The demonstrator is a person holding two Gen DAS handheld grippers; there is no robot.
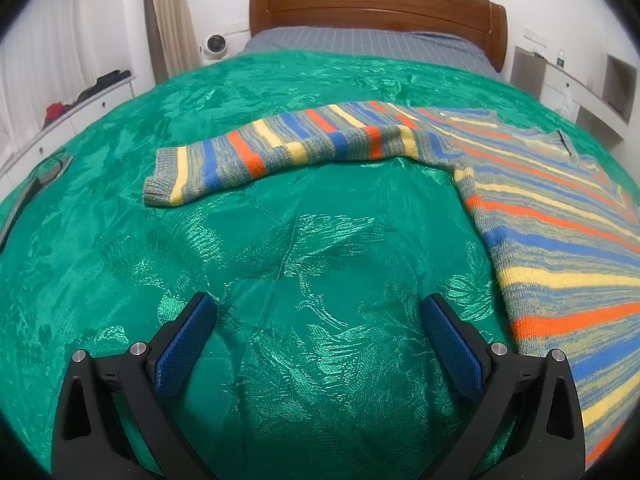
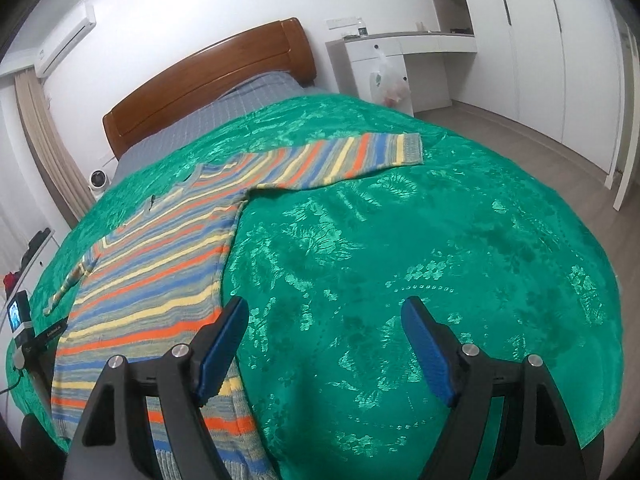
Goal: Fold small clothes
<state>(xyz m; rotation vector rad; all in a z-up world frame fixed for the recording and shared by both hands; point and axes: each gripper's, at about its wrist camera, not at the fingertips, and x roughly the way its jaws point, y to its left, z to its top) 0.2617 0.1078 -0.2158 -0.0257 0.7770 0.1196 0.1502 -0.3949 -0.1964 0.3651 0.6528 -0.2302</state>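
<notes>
While both tools tilt downward over the bed, the left hand-held gripper (image 1: 318, 314) has its jaws spread wide, nothing between them, above bare green bedspread (image 1: 120, 260). Right hand-held gripper (image 2: 322, 316): jaws likewise parted and empty, left finger over the hem of the striped knit sweater (image 2: 160, 264). Sweater: flat on the bedspread, sleeves outstretched. Wooden headboard (image 1: 376, 4): beyond.

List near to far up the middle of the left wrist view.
left hand-held gripper, open over bare cloth → green bedspread → striped sweater's sleeve → more green bedspread → blue-grey checked sheet → wooden headboard → white wall.
</notes>
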